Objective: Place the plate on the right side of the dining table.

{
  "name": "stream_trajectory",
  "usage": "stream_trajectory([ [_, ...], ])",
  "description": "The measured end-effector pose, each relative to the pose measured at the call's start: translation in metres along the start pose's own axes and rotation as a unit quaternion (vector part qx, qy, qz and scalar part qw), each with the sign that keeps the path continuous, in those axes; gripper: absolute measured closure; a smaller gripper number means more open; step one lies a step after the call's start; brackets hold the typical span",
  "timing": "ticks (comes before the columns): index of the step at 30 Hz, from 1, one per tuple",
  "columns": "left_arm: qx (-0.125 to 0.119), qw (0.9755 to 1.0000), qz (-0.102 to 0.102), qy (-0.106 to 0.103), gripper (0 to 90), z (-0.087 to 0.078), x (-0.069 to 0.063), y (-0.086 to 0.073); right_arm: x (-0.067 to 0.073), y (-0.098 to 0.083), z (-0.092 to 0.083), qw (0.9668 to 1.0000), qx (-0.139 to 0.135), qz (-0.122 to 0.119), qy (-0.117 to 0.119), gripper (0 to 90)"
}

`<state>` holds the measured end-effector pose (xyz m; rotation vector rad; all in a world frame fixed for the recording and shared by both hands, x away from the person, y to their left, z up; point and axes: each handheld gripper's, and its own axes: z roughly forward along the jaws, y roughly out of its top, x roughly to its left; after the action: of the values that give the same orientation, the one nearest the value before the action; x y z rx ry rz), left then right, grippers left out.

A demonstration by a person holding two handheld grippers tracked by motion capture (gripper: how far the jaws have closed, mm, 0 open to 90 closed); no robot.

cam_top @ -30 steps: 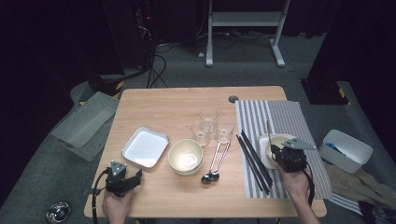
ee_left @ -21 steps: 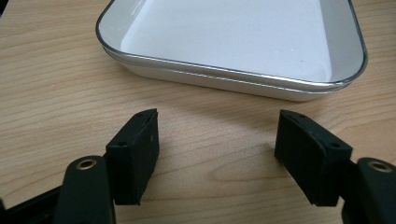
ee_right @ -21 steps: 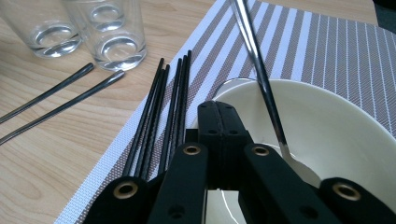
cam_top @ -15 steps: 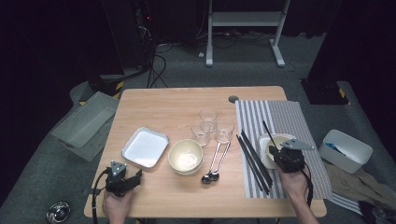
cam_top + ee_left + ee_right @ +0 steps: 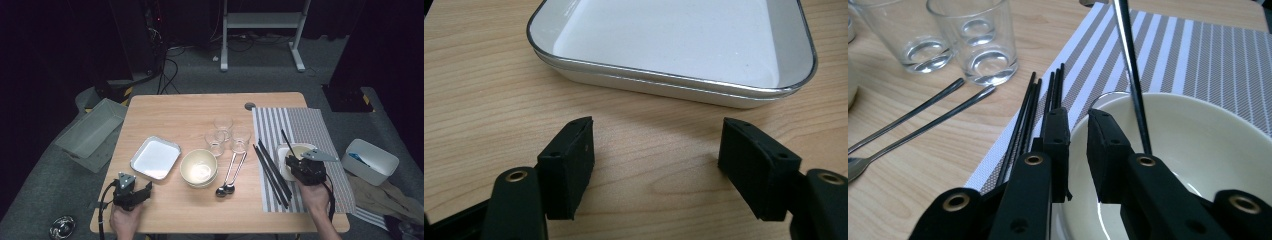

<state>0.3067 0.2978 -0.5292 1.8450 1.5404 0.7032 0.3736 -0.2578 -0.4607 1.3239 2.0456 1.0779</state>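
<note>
My right gripper stands over the near rim of a cream bowl on the striped placemat. One jaw is outside the rim and one inside. The jaws have just been opening, a small gap shows between them, and the pads do not press on the rim. A black chopstick leans in the bowl. In the high view this gripper sits at the bowl. My left gripper rests open on the wood, just short of the white tray, with nothing between its jaws.
Several black chopsticks lie along the placemat's left edge. Two spoons, three glasses and a second cream bowl stand mid-table. A grey bin sits off the left side and a white box off the right.
The far end of the chopstick in the bowl has swung a little to the left. Both hands have stayed where they were.
</note>
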Motion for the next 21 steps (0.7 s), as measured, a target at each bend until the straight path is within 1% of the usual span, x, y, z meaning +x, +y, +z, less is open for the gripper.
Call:
stream_trajectory([
  [4,0.000,1.0000,0.000,0.000,30.8,0.000,0.000,0.000,-0.005,0.006,-0.002,0.9999,-0.008,0.007,-0.012,76.6],
  [8,0.000,1.0000,0.000,0.000,30.8,0.000,0.000,0.000,-0.010,0.013,0.001,0.9996,-0.005,0.015,-0.024,76.4],
  [11,0.000,1.0000,0.000,0.000,30.8,0.000,0.000,0.000,-0.013,0.018,0.005,0.9990,-0.002,0.021,-0.038,74.6],
  [15,0.000,1.0000,0.000,0.000,30.8,0.000,0.000,0.000,-0.019,0.025,0.014,0.9980,0.004,0.028,-0.056,74.4],
  [21,0.000,1.0000,-0.001,0.000,30.8,0.000,0.000,0.000,-0.027,0.035,0.026,0.9969,0.015,0.036,-0.068,74.3],
])
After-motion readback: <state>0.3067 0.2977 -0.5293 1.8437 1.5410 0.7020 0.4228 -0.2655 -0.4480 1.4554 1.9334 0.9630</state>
